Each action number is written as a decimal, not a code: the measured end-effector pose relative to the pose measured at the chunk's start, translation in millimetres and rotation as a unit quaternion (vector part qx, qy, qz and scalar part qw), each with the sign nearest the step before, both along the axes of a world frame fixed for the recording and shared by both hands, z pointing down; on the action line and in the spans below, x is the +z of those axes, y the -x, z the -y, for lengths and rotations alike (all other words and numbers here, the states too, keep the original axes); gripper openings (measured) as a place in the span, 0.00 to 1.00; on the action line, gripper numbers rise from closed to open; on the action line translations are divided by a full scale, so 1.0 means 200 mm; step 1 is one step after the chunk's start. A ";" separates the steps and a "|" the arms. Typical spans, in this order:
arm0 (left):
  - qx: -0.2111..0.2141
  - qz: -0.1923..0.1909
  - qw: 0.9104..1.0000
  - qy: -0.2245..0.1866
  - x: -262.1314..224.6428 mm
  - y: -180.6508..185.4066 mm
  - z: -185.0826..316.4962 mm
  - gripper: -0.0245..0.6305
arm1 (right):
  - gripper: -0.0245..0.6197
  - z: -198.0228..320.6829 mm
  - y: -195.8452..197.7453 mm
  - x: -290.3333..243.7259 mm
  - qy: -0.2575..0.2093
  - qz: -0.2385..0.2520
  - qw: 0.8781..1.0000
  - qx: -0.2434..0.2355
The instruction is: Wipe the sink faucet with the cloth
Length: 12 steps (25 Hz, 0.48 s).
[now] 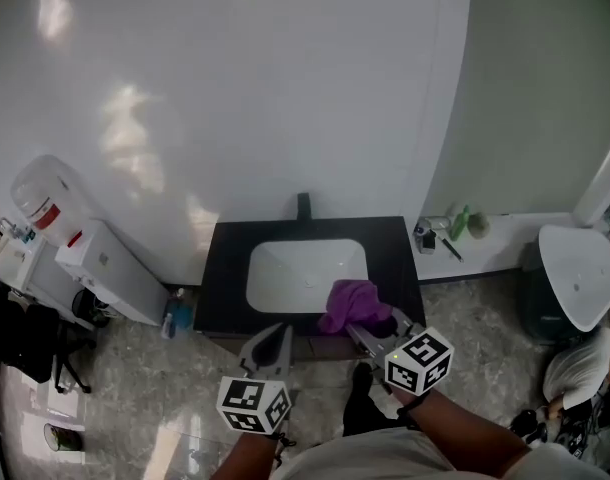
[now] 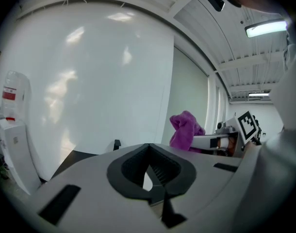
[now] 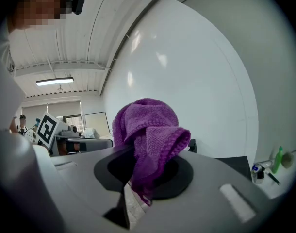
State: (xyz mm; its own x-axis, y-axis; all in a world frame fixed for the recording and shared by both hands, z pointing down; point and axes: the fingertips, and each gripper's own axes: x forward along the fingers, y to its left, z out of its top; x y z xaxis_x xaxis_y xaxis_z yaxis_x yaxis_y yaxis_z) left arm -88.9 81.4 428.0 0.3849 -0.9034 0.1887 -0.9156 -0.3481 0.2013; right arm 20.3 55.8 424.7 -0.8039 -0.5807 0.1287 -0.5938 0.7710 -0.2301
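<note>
A black faucet (image 1: 303, 206) stands at the back of the white sink (image 1: 285, 273), which is set in a black counter (image 1: 225, 268). My right gripper (image 1: 372, 330) is shut on a bunched purple cloth (image 1: 352, 303) at the sink's front right corner, well short of the faucet. In the right gripper view the cloth (image 3: 149, 135) bulges up out of that gripper (image 3: 142, 181), with the faucet (image 3: 192, 145) just behind. My left gripper (image 1: 275, 334) hangs at the counter's front edge, shut and empty. Its own view shows the gripper (image 2: 149, 168), the faucet (image 2: 117, 144) and the cloth (image 2: 186, 130).
A water dispenser (image 1: 43, 203) and a white cabinet (image 1: 110, 273) stand to the left, with a blue bottle (image 1: 178, 314) on the floor. Small bottles (image 1: 455, 225) sit on a ledge right of the counter. Beside them is a white bin lid (image 1: 580, 276).
</note>
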 end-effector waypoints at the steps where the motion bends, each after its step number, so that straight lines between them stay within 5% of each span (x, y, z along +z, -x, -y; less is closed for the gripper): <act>1: -0.003 -0.002 1.000 0.000 0.01 -0.01 0.09 0.05 | 0.15 0.11 -0.01 0.03 0.004 0.001 1.000 -0.003; 12: -0.048 -0.020 0.997 0.053 0.12 -0.01 1.05 0.05 | 0.15 1.36 0.04 0.25 0.075 -0.022 0.995 -0.057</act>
